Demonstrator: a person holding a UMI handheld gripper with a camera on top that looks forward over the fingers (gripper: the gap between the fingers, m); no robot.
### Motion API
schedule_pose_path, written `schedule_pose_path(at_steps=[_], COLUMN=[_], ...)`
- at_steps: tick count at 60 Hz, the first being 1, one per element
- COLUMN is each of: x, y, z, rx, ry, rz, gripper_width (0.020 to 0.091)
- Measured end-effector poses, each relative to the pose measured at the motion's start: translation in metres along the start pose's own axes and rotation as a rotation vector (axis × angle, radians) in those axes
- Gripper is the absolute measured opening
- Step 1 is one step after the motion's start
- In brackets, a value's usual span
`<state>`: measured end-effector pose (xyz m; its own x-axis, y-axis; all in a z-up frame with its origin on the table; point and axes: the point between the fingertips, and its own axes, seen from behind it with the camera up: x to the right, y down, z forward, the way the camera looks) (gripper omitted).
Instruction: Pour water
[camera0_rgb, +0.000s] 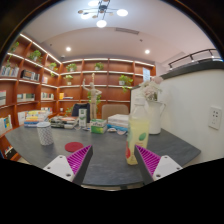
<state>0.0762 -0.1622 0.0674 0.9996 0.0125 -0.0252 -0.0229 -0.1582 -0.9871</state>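
Observation:
A clear plastic bottle (137, 136) with a pale yellow-green label and an orange patch near its base stands upright on the grey table (105, 160). It is just ahead of my right finger, on its inner side. A white cup (45, 133) stands far off to the left, beyond my left finger. My gripper (114, 160) is open, its magenta pads (80, 158) wide apart, with only bare table between them. The fingers touch nothing.
A round red coaster (75, 147) lies ahead of the left finger. Stacked books and boxes (98, 125) line the table's far edge. A white vase with flowers (152, 108) stands behind the bottle. Bookshelves (30, 75) fill the back wall.

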Motion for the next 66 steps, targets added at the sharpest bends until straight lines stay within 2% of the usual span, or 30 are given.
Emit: schedule_pose_path(at_steps=[8, 25, 29, 31, 39, 44, 53, 66], x=[0.058, 0.089, 0.091, 0.090, 0.082, 0.078, 0.080, 0.071], y=[0.007, -0.009, -0.011, -0.014, -0.018, -0.019, -0.022, -0.022], z=[0.021, 0.095, 0.106, 0.109, 0.113, 0.112, 0.111, 0.114], rx=[0.031, 0.017, 0.015, 0.024, 0.048, 0.052, 0.084, 0.054], ry=[0.087, 0.069, 0.060, 0.054, 0.032, 0.037, 0.073, 0.052], rz=[-0.011, 0.083, 0.104, 0.110, 0.034, -0.013, -0.064, -0.117], gripper_width=[0.0853, 0.0839, 0.0791, 0.0743, 0.0501, 0.0464, 0.0334, 0.0334])
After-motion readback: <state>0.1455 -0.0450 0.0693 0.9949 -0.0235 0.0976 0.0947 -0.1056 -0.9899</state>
